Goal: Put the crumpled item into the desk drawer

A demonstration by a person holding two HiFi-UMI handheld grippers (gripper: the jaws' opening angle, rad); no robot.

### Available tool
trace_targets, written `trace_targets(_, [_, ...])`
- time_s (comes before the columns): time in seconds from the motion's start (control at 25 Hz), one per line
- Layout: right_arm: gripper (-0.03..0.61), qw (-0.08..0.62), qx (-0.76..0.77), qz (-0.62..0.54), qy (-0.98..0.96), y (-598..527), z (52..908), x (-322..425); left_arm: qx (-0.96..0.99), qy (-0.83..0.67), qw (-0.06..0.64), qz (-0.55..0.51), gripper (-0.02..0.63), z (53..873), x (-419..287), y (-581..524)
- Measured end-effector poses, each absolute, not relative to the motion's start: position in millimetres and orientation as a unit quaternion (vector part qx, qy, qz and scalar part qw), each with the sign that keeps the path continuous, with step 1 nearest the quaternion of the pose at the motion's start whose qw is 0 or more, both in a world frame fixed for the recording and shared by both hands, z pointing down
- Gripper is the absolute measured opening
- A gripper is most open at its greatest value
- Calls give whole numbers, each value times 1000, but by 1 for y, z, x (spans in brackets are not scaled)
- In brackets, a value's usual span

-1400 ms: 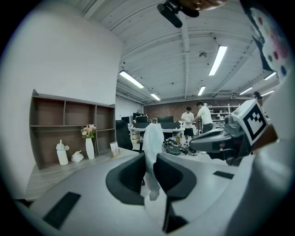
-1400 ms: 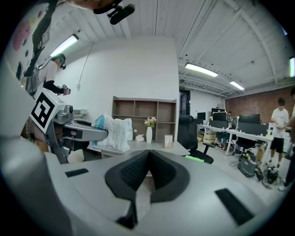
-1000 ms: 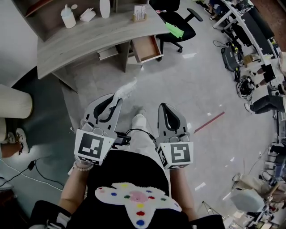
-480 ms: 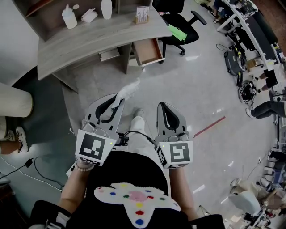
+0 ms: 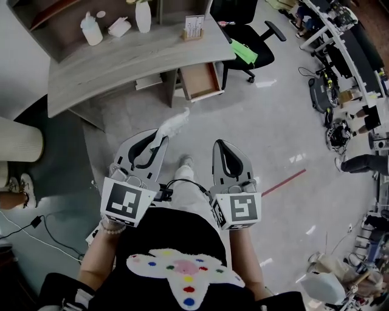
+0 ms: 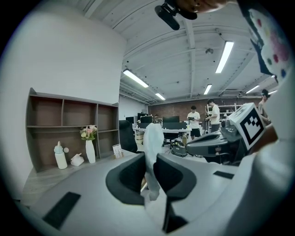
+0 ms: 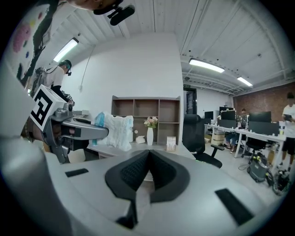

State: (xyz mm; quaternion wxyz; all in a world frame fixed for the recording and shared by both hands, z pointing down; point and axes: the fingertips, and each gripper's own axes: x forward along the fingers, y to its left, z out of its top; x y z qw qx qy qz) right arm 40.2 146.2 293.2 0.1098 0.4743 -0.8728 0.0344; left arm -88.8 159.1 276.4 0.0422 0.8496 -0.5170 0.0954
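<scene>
White and crumpled, the item [image 5: 172, 126] sticks out far beyond the tips of the left gripper [image 5: 159, 136], whose jaws are clenched on its lower end. It is up in the air over the floor, well apart from the desk. In the left gripper view the crumpled item [image 6: 153, 146] rises upright between the dark pads [image 6: 130, 177]. The right gripper view catches it from the side, where a touch of blue shows on its left edge [image 7: 114, 131].

Just right of it the right gripper [image 5: 220, 146] has its jaws pressed together with nothing between them, as its own view [image 7: 148, 160] makes plain. Each gripper carries a cube with a black-and-white square marker [image 5: 125, 201]; these hold patterns, not letters.

Farther off, only the head view shows the desk drawer [image 5: 198, 79] pulled open beneath the grey tabletop [image 5: 127, 58]. On the tabletop stand a white bottle [image 5: 91, 29], a white vase [image 5: 143, 16] and a small card stand [image 5: 193, 27] whose print is too small to read. The left gripper view adds flowers [image 6: 88, 132] in that vase and a brown shelf unit [image 6: 69, 120] behind it. A black office chair [image 5: 243, 30] sits right of the desk, and a red strip [image 5: 284, 181] lies on the floor to the near right.
</scene>
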Motion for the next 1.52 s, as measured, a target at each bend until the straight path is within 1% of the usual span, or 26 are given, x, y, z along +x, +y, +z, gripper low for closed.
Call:
trace_targets(0.84, [3, 116, 411, 37, -903, -17, 300, 62, 815, -569, 48, 94, 58, 273, -60, 17])
trace_targets(1.2, [3, 116, 399, 49, -908, -54, 307, 76, 806, -580, 56, 103, 58, 276, -46, -18])
trace_targets(1.52, [3, 112, 409, 55, -904, -64, 310, 94, 808, -577, 53, 109, 58, 274, -33, -30])
